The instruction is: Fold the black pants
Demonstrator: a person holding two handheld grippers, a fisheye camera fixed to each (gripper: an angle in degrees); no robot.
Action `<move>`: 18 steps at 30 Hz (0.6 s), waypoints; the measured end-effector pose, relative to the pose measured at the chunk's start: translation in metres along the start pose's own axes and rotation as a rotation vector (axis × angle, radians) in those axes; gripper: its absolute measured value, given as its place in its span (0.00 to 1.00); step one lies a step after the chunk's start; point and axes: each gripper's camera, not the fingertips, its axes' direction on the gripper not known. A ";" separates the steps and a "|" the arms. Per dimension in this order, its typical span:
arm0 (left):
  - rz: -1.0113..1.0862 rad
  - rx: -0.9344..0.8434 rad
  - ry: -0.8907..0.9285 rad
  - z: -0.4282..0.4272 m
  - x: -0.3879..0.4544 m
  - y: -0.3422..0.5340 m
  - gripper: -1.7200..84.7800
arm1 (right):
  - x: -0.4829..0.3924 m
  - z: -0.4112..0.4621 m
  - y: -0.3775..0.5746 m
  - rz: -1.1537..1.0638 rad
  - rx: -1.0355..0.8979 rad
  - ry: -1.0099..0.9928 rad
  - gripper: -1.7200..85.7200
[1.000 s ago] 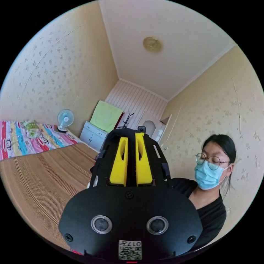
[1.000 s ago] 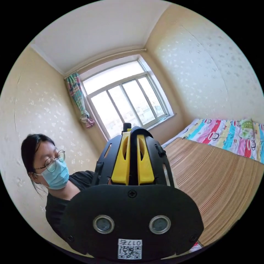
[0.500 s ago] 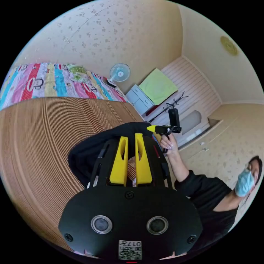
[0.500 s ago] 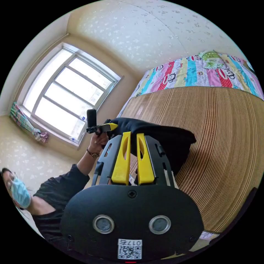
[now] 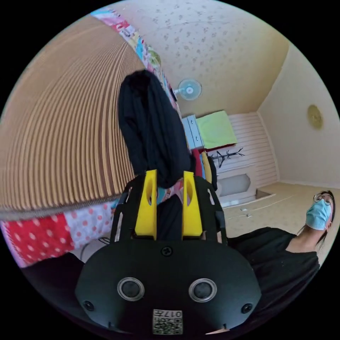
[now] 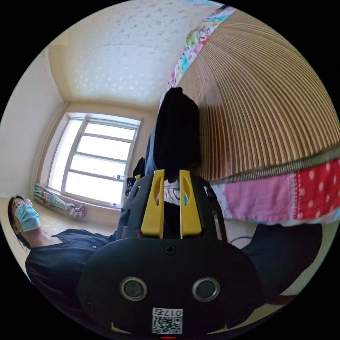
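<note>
Now black pants (image 5: 152, 131) hang between the left tongs' (image 5: 165, 177) parted jaws.

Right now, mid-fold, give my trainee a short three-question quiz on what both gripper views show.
1. True or false: the black pants lie on the striped woven bed mat.
2. What sits between the yellow jaws of the left gripper and the right gripper?
   A. a towel B. black pants fabric C. nothing
3. Fill in: beyond the bed, a small ____ stands against the wall, near the white cabinet.

Key: 1 true; 2 B; 3 fan.
</note>
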 end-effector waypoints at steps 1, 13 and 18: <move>0.021 0.020 -0.044 -0.014 0.008 -0.025 0.21 | -0.016 -0.002 -0.019 -0.045 0.013 0.023 0.15; -0.096 -0.118 -0.148 0.049 -0.031 -0.144 0.19 | -0.072 0.143 -0.111 -0.072 -0.214 0.224 0.16; -0.032 -0.219 -0.156 0.118 0.004 -0.150 0.18 | -0.082 0.083 -0.079 -0.062 -0.056 0.384 0.14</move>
